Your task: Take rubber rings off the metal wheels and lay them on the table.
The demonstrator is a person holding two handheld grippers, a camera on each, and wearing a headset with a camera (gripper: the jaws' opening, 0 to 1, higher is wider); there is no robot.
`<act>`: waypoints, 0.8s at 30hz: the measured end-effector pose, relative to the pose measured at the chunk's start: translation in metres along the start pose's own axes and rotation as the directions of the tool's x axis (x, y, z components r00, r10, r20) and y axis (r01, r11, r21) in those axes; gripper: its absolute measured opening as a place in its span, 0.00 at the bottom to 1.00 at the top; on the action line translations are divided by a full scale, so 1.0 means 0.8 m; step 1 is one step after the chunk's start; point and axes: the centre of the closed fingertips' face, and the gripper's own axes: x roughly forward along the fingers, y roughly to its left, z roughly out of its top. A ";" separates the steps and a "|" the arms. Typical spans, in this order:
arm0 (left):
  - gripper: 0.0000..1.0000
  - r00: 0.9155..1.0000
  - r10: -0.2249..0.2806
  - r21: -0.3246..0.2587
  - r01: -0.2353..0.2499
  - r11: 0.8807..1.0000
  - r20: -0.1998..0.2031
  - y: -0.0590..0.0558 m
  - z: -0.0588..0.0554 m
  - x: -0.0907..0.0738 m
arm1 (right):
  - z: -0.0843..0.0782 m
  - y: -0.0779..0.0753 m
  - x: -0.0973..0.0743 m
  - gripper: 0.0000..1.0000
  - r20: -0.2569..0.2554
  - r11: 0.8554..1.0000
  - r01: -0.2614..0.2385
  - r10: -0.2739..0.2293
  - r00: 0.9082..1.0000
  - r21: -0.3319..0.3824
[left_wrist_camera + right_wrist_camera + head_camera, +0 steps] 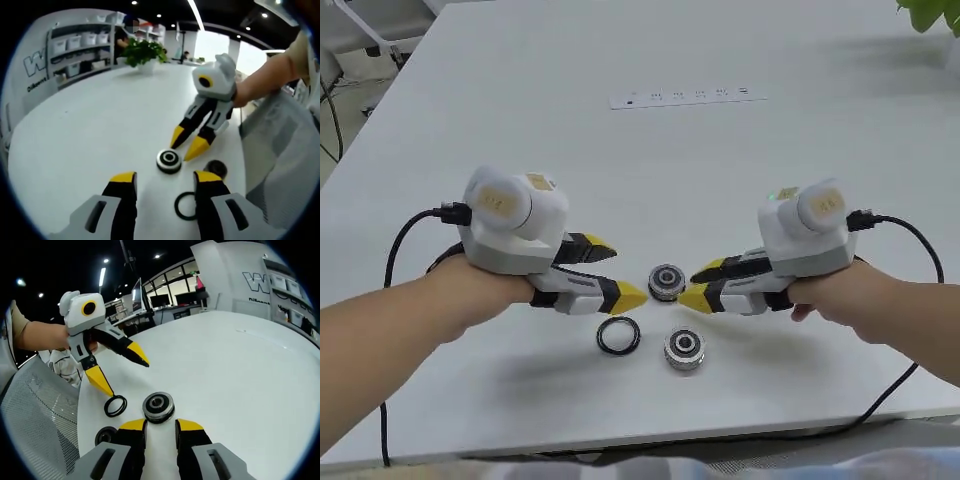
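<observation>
Two small metal wheels sit near the table's front edge. One wheel (666, 282) (169, 161) (158, 406) lies between the two grippers' tips. The other wheel (684, 349) (216, 168) (106, 435) lies closer to me. A loose black rubber ring (618, 335) (186, 206) (115, 405) lies flat on the table beside it. My left gripper (620, 272) (165, 179) (122, 374) is wide open and empty, left of the first wheel. My right gripper (698, 285) (186, 145) (160, 426) is narrowly open, with its tips just short of that wheel.
A white power strip (687, 97) lies far back on the white table (520, 120). Black cables trail from both grippers over the front edge. A potted plant (142, 52) stands at the far right corner. Shelves and desks are beyond the table.
</observation>
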 end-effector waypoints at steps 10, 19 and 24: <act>0.39 1.000 -0.021 0.011 0.021 1.000 0.001 -0.004 0.006 0.015 | 0.000 -0.002 0.002 0.16 0.002 1.000 -0.004 0.004 1.000 -0.029; 0.33 0.999 -0.042 0.026 0.042 0.999 -0.011 -0.009 0.009 0.031 | 0.000 -0.002 0.005 0.13 0.008 0.998 -0.005 0.005 1.000 -0.059; 0.31 0.999 -0.049 0.028 0.049 0.998 -0.018 -0.011 0.009 0.038 | -0.001 -0.002 0.005 0.11 0.010 0.998 -0.005 0.006 1.000 -0.061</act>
